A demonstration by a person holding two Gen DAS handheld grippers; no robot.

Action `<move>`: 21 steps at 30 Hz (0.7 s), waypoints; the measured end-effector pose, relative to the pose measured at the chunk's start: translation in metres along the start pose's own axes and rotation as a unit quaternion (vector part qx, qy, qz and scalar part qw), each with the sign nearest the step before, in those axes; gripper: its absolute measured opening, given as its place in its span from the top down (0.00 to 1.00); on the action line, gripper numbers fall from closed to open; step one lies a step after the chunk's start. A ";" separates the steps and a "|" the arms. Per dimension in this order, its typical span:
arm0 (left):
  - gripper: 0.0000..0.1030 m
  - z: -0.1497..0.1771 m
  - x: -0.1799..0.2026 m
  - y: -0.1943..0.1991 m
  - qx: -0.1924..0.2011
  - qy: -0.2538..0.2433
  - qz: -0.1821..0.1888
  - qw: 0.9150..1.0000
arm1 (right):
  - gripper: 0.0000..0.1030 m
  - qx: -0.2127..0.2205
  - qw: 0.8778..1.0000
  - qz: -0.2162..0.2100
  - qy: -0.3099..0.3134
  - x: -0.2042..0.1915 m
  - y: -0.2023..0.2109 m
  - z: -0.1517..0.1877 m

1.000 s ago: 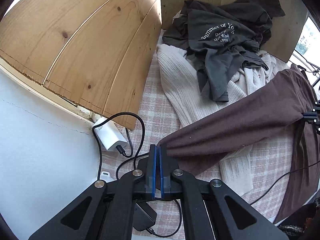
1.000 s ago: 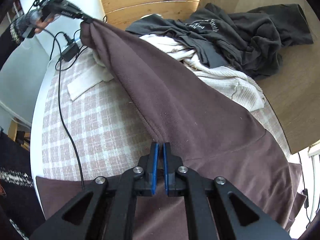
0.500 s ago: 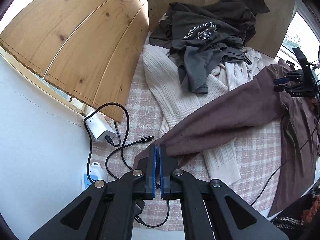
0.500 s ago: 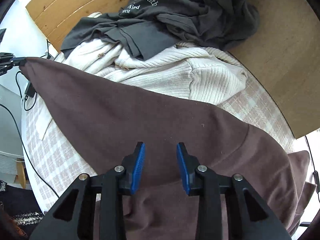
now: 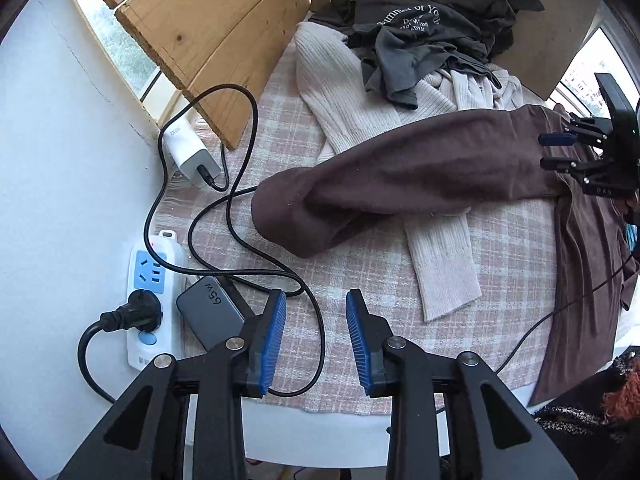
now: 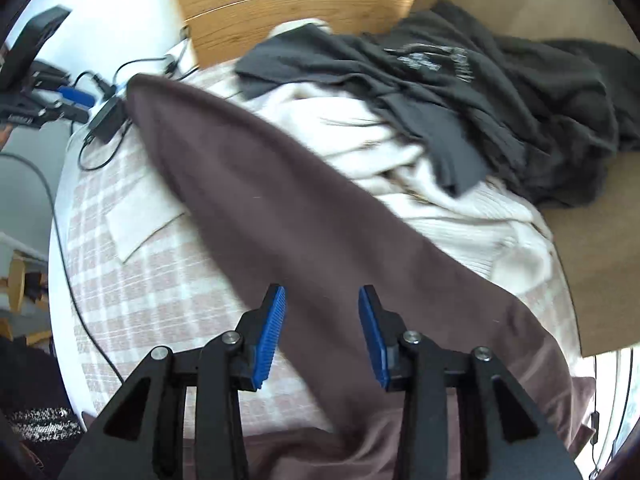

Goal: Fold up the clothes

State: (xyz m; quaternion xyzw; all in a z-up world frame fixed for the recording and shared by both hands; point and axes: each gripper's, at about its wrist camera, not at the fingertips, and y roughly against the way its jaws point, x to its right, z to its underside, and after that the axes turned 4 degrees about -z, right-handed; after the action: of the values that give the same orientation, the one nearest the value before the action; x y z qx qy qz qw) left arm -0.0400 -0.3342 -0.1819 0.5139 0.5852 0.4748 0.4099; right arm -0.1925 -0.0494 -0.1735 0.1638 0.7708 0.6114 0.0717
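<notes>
The brown garment (image 5: 400, 176) lies stretched across the checked cloth (image 5: 360, 272), ahead of the left gripper (image 5: 316, 336) and under the right gripper (image 6: 322, 328); both have fingers apart, holding nothing. Cables (image 5: 240, 216) near the left fingers could snag.

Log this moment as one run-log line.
left gripper: open, empty | right gripper: open, empty | brown garment: lying across cream sweater
</notes>
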 end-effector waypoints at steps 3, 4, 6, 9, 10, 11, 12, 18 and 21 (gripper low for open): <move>0.71 -0.003 0.010 -0.012 -0.005 -0.018 -0.007 1.000 | 0.61 0.013 0.997 -0.033 0.061 -0.048 0.002 -0.013; 0.71 -0.003 0.012 -0.015 -0.007 -0.021 -0.007 1.000 | 0.61 0.013 0.996 -0.039 0.075 -0.059 0.001 -0.015; 0.71 -0.003 0.013 -0.018 -0.007 -0.020 -0.005 1.000 | 0.61 0.000 0.996 -0.026 0.081 -0.060 -0.004 -0.008; 0.71 -0.003 0.012 -0.019 -0.004 -0.017 -0.006 1.000 | 0.61 -0.002 0.997 0.010 0.080 -0.054 -0.001 0.007; 0.71 -0.003 0.012 -0.019 -0.003 -0.017 -0.006 1.000 | 0.61 -0.002 0.997 0.015 0.075 -0.050 0.002 0.011; 0.71 -0.003 0.011 -0.020 -0.003 -0.016 -0.005 1.000 | 0.57 -0.004 0.997 0.017 0.070 -0.045 0.003 0.016; 0.71 -0.003 0.011 -0.020 -0.004 -0.016 -0.004 1.000 | 0.52 -0.008 0.997 0.023 0.068 -0.041 0.002 0.020; 0.71 -0.005 0.010 -0.025 -0.007 -0.013 -0.011 1.000 | 0.95 -0.010 1.000 0.006 0.028 -0.003 0.002 0.010; 0.71 -0.004 0.013 -0.026 -0.012 -0.018 -0.014 1.000 | 0.96 0.027 0.999 -0.033 -0.031 0.031 0.026 0.004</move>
State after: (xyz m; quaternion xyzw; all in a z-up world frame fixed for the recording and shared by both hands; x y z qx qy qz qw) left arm -0.0508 -0.3221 -0.2068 0.5092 0.5789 0.4670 0.4330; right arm -0.2159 -0.0303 -0.1463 0.1587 0.7895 0.5824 0.1113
